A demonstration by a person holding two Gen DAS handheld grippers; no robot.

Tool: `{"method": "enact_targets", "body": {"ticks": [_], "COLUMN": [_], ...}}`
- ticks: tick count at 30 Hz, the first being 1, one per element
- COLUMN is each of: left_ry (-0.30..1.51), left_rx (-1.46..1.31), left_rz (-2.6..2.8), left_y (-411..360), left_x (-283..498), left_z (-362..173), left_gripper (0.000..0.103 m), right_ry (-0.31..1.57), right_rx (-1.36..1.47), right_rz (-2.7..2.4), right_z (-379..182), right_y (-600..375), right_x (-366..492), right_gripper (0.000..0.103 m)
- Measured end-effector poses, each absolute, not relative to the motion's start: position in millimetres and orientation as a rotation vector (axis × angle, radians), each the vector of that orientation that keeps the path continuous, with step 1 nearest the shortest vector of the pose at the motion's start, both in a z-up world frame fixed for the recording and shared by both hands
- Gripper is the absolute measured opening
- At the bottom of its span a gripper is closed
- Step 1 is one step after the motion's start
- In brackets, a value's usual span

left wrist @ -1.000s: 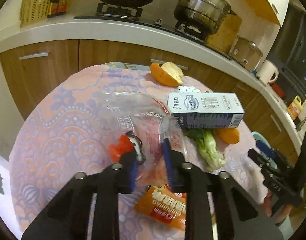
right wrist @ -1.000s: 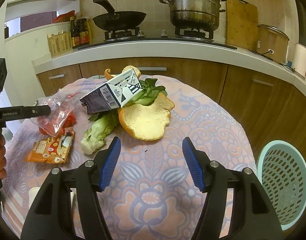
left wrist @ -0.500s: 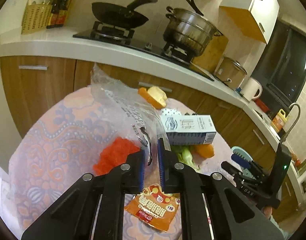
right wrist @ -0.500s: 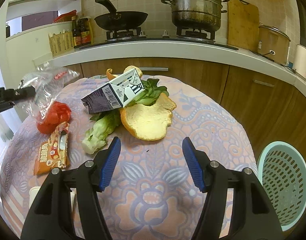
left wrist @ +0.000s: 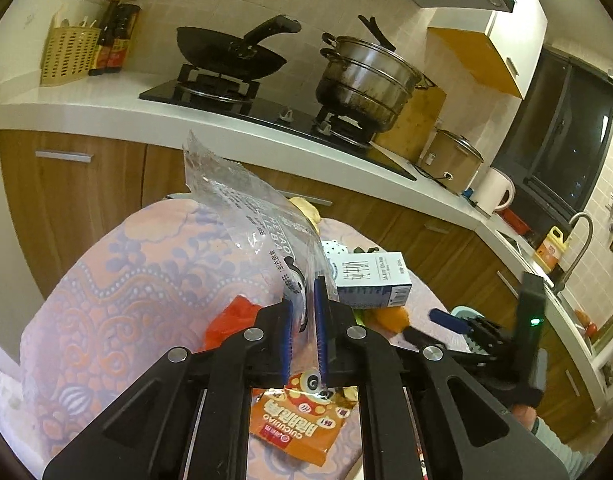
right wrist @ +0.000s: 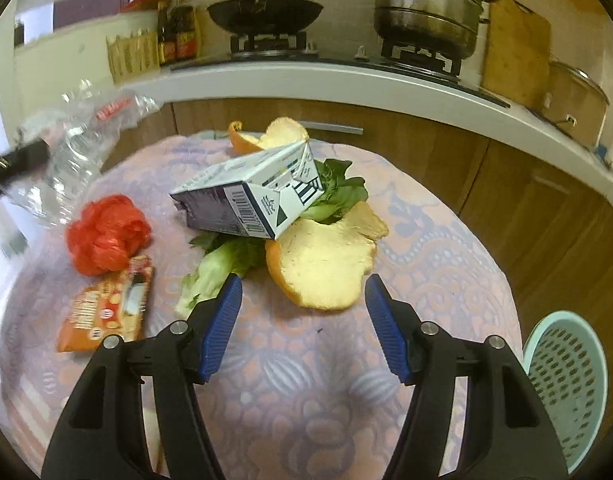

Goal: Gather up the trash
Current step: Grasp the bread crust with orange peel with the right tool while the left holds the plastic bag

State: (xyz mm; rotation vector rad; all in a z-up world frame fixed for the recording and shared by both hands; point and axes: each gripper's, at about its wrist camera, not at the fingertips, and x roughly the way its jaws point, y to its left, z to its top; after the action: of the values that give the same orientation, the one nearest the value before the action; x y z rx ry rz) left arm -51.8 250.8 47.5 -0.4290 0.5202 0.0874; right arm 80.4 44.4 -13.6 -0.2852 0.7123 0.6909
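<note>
My left gripper point(left wrist: 304, 300) is shut on a clear plastic bag point(left wrist: 242, 204), lifted above the round table; the same bag point(right wrist: 70, 152) hangs at the far left in the right wrist view. On the cloth lie a crumpled red bag point(right wrist: 106, 234), an orange snack packet point(right wrist: 106, 306), a milk carton point(right wrist: 250, 196) resting on leafy greens point(right wrist: 214, 276), and a large orange peel point(right wrist: 326, 264). My right gripper point(right wrist: 302, 292) is open just above the cloth, near the peel and greens, nothing between its fingers.
The table point(right wrist: 314, 380) wears a pink and lilac patterned cloth. A pale green perforated basket point(right wrist: 566, 376) stands on the floor at the right. Behind runs a counter with a wok point(right wrist: 264, 10), a steel steamer pot point(right wrist: 426, 0) and wooden cabinets.
My left gripper closed on the clear bag and raised it off the table, uncovering the red bag. My right gripper moved closer to the peel and greens, staying open.
</note>
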Motion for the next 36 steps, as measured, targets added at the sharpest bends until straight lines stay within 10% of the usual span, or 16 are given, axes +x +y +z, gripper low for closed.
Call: {"method": "enact_targets", "body": {"ticks": [14, 36], "left_ry": [0.555, 0.686], "left_rx": [-0.391, -0.226], "left_rz": [0.036, -0.214], "left_y": [224, 74], "left_x": [-34, 42], "left_z": [51, 68], "left_gripper": [0.007, 0.007], "right_ry": [0.73, 0.645], "right_rx": [-0.272, -0.147], "right_rz": [0.723, 0.529], "right_z": [-20, 19], "right_y": [51, -122], "right_x": [84, 58], "right_gripper": [0.005, 0.004]}}
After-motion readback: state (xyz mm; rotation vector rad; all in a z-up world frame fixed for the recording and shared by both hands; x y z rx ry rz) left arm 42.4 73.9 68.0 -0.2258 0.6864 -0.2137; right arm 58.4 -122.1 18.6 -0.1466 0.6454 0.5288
